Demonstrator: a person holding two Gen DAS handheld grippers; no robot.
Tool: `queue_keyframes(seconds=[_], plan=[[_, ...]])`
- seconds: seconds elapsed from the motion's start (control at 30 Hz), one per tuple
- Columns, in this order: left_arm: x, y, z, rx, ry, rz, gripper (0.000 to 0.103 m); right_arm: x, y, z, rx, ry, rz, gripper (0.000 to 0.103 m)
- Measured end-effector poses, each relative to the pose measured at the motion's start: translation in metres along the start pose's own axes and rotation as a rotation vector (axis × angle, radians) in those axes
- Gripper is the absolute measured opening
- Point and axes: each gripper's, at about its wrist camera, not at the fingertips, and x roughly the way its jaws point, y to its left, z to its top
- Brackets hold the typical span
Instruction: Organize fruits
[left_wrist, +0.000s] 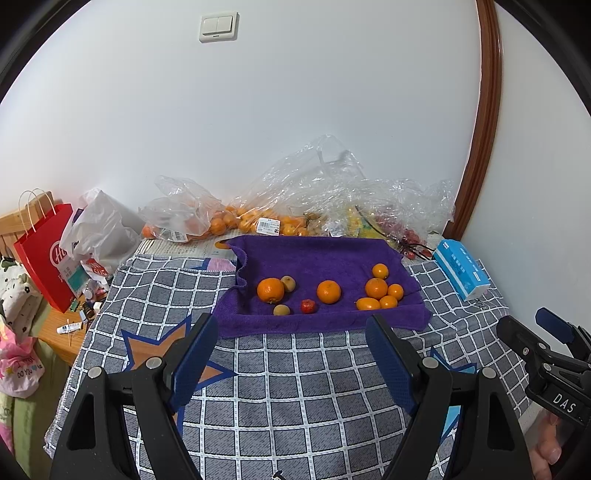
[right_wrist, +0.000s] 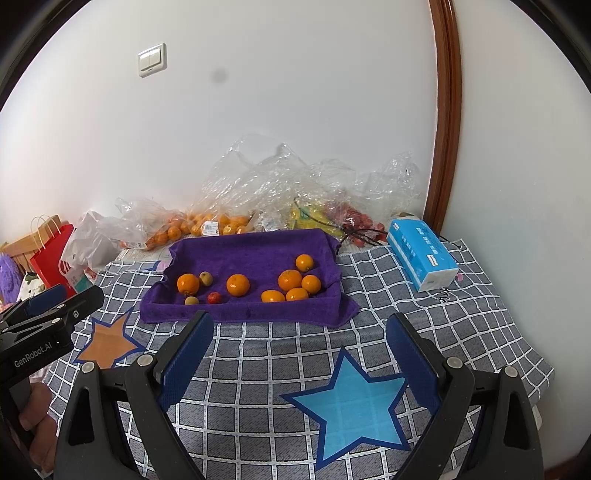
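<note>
A purple towel (left_wrist: 317, 254) (right_wrist: 255, 247) lies on the checked table cloth with loose fruit on it. At its left sit a large orange (left_wrist: 270, 290) (right_wrist: 188, 284), two small brownish-green fruits (left_wrist: 287, 283) (left_wrist: 281, 309) and a small red fruit (left_wrist: 308, 306) (right_wrist: 214, 297). A lone orange (left_wrist: 328, 291) (right_wrist: 238, 285) is in the middle. Several oranges (left_wrist: 376, 288) (right_wrist: 290, 280) cluster at the right. My left gripper (left_wrist: 293, 334) is open and empty, short of the towel's front edge. My right gripper (right_wrist: 300, 332) is open and empty, also short of it.
Clear plastic bags of oranges (left_wrist: 243, 218) (right_wrist: 207, 223) and crumpled wrap lie behind the towel against the wall. A blue tissue pack (left_wrist: 461, 273) (right_wrist: 423, 258) lies at right. A red paper bag (left_wrist: 46, 254) stands off the table's left edge. The checked cloth (left_wrist: 295, 387) covers the table.
</note>
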Motion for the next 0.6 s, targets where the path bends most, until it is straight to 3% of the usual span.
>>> queue_keyframes(seconds=[0.6], plan=[[-0.0008, 0.0001, -0.0006, -0.005, 0.001, 0.0, 0.081, 0.0, 0.0019, -0.0003, 0.002, -0.001, 0.001, 0.094]])
